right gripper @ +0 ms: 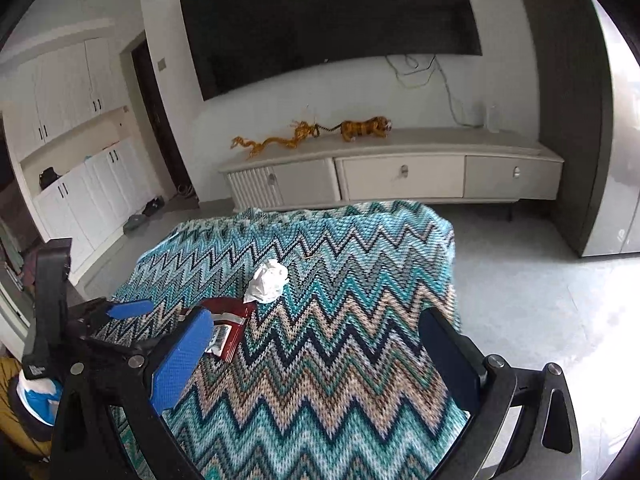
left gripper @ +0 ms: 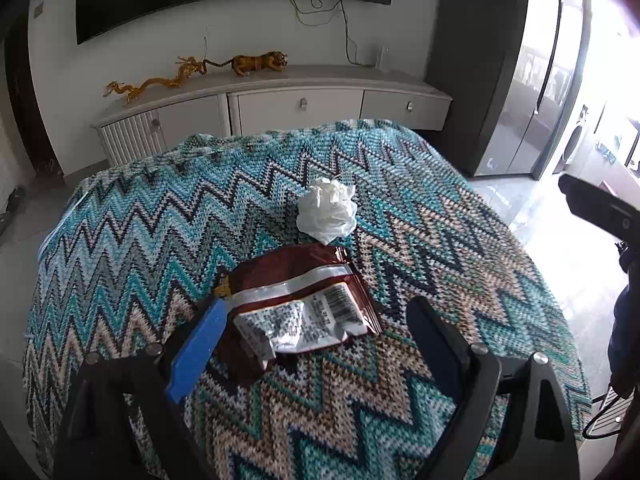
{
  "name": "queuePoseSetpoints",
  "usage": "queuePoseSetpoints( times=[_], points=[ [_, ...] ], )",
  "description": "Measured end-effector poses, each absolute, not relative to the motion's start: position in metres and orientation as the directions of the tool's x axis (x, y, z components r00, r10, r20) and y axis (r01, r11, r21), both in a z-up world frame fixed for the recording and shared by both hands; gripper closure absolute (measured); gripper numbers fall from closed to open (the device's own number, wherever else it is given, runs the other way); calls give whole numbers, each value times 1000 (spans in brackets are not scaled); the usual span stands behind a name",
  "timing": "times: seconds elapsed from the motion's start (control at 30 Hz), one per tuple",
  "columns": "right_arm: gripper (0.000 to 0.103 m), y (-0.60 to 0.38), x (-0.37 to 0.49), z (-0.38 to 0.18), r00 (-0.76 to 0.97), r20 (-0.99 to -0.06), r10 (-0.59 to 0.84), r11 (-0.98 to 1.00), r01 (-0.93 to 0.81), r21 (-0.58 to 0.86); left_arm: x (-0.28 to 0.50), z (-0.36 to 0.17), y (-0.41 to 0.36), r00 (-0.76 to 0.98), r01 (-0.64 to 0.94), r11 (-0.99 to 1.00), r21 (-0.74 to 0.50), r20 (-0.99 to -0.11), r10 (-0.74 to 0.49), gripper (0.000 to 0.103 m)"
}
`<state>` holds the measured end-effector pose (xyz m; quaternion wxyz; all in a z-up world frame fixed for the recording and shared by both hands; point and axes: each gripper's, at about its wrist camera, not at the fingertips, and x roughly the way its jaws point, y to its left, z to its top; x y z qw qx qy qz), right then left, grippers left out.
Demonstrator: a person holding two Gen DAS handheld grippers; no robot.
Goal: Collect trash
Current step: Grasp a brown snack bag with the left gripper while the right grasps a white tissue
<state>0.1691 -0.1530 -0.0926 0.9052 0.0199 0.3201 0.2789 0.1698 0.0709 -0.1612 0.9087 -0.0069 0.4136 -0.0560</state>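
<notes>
Left wrist view: left gripper (left gripper: 316, 344) spread wide over the zigzag blanket (left gripper: 132, 248), pinching nothing; maroon snack wrapper (left gripper: 304, 304) lies flat between its 2 fingers, left blue pad (left gripper: 198, 350) at the wrapper's edge. Crumpled white tissue (left gripper: 328, 210) sits just beyond, touching the wrapper. Right wrist view: right gripper (right gripper: 316, 356) also spread, holding nothing, above bare blanket (right gripper: 340, 340); wrapper (right gripper: 228, 330) and tissue (right gripper: 269, 276) ahead-left, left gripper (right gripper: 128, 312) beside them. TV cabinet (right gripper: 400, 176) behind.
</notes>
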Motion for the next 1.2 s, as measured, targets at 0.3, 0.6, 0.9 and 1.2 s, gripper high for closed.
queuePoseSetpoints(
  times=[0.3,0.6,0.9,1.2],
  points=[
    [0,-116,213,-114,576,-613,541,817,-531,223,199,-195,77,598,62,995,-72,-796,-95,12],
    [0,-79,240,-129,522,-654,548,796,-565,216,208,-212,85,582,26,998,-49,-812,-55,15],
    [7,-51,253,-144,471,-679,563,774,-588,234,200,-212,100,616,17,999,-48,-786,-48,63],
    [26,-26,267,-154,433,-701,567,761,-600,245,185,-203,126,638,14,988,-153,-760,-126,92]
  ],
)
